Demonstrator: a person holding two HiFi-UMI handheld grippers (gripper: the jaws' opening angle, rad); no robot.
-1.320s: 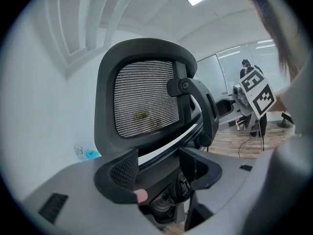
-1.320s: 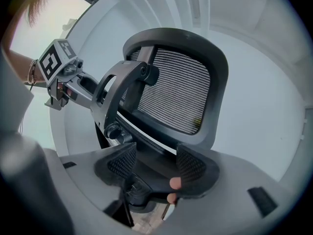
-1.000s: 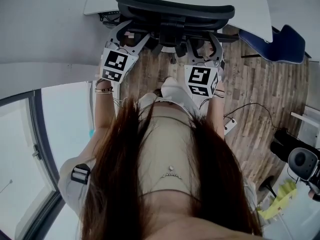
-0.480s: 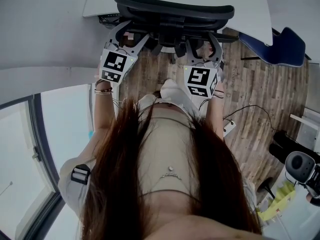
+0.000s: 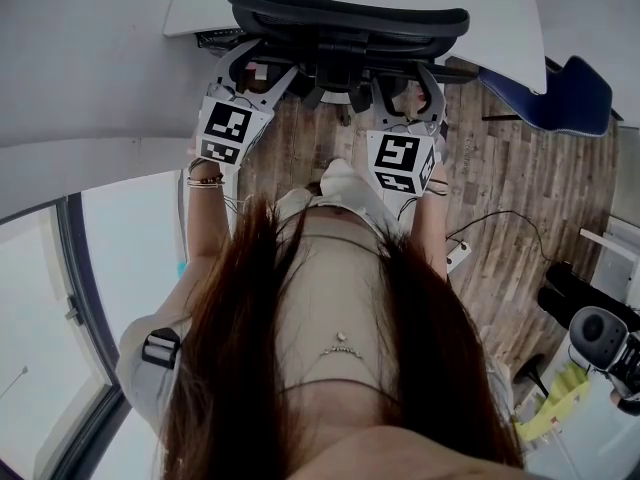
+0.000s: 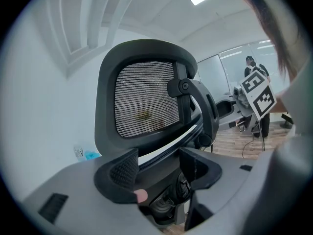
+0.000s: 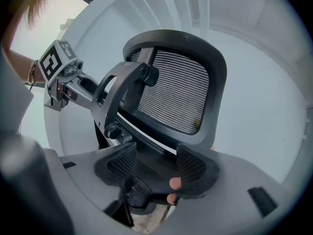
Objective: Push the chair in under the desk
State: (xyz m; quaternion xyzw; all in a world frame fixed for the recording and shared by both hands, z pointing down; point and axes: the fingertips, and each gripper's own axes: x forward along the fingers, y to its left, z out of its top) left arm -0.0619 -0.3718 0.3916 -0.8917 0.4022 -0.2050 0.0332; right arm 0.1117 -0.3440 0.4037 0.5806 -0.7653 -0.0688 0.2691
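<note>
Between left claw (image 6: 159,169) jaws: chair (image 6: 144,99), seemingly.

The head view looks steeply down past hair and torso onto the top edge of the chair (image 5: 348,20), with the bench (image 5: 490,3) beyond it and the wooden floor (image 5: 520,168) to the side. The left claw (image 6: 159,173) view sits low and very near the chair's back, facing up along its own jaws at the mesh — the right claw (image 7: 155,168) view does likewise from the other side. All three views share that back; each claw view also catches the other claw's marker cube (image 6: 257,94).
</note>
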